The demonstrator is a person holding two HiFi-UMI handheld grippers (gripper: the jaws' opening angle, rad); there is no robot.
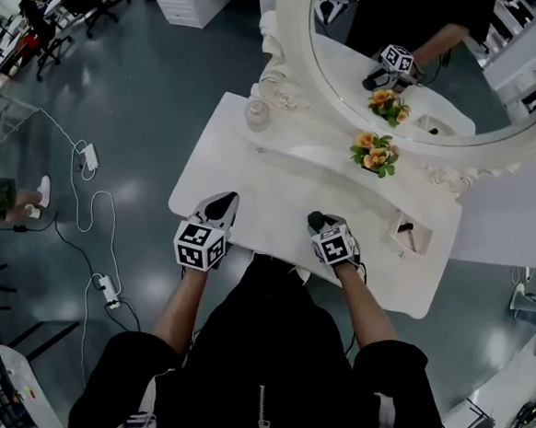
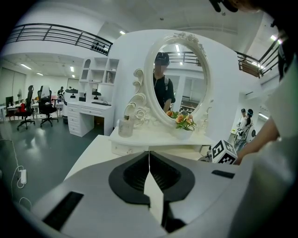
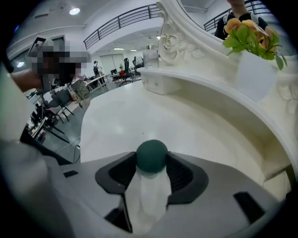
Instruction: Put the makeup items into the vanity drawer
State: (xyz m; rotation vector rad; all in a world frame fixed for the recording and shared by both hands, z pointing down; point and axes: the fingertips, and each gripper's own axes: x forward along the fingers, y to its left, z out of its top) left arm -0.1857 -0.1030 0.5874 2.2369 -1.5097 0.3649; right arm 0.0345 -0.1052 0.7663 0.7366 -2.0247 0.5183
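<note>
— What's hard to make out?
— The dark green ball (image 3: 151, 156) between the right gripper's (image 1: 322, 224) fingers: whatever lies beneath it is hidden. The fingers press it on both sides, at the near edge of the white vanity surface (image 1: 279, 195).
— And the left gripper (image 1: 224, 205)?
— Fingers together, empty. Beyond: oval mirror (image 1: 418, 73), flowers (image 1: 374, 154), grey floor (image 1: 167, 90), cables (image 1: 93, 209).

The surface (image 1: 279, 189) is finished in smooth white gloss; the dark floor (image 1: 169, 62) is polished to a sheen. The bottle (image 3: 148, 195) is frosted, its round cap (image 3: 152, 156) matt green.
</note>
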